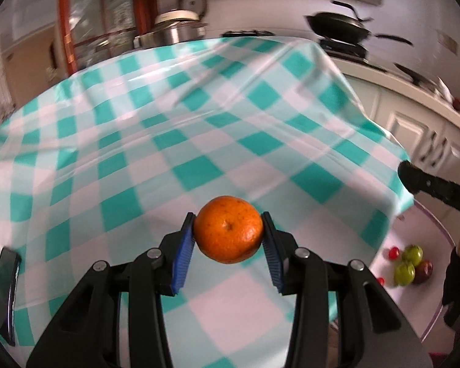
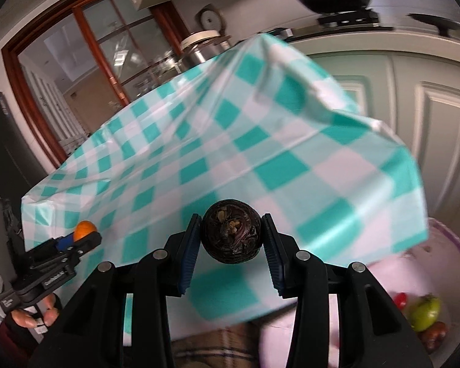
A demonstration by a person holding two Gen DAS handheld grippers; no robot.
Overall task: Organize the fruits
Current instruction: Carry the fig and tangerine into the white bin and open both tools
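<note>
Orange (image 1: 228,229) between left claw (image 1: 228,239) pads, above tablecloth (image 1: 168,116).

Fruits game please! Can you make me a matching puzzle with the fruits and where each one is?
Things:
1. mandarin
2. dark purple fruit
3. green fruits
4. black pan

Places:
A. on the stove at the back
B. between the right gripper's pads
C. on the pink surface below the checked table's edge
D. between the left gripper's pads

Pairs: 1-D, 2-B, 3-C, 4-A
</note>
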